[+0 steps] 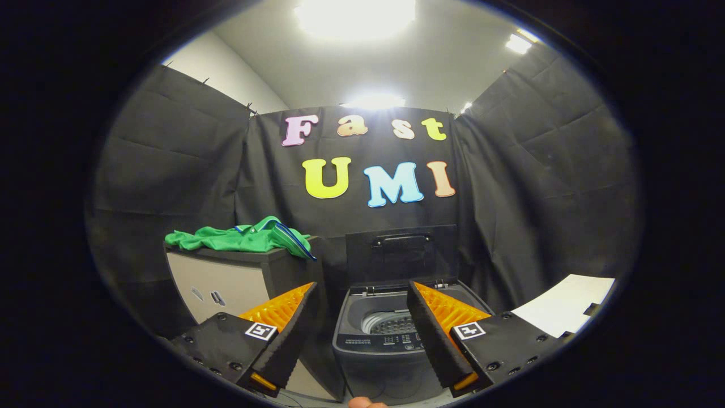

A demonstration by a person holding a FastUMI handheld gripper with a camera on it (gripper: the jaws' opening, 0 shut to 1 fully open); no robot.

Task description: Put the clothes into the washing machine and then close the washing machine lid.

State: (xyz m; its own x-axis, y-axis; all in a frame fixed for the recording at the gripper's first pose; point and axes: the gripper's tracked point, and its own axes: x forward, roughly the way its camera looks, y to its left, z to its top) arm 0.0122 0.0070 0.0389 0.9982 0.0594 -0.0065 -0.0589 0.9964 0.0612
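A green garment (243, 238) with a blue-and-white collar lies crumpled on top of a cabinet (226, 283), beyond and to the left of the fingers. A small grey top-loading washing machine (379, 345) stands on the floor straight ahead. Its lid (401, 252) is raised upright against the black wall, and the drum (391, 324) shows inside. My gripper (359, 297) is open, its fingers spread wide on either side of the washer's opening with nothing between them. It is some way short of both the washer and the garment.
The cabinet stands close to the washer's left side. A white surface (561, 309) lies to the right of the washer. Black cloth walls close the booth on three sides. A fingertip (365, 403) shows below the washer.
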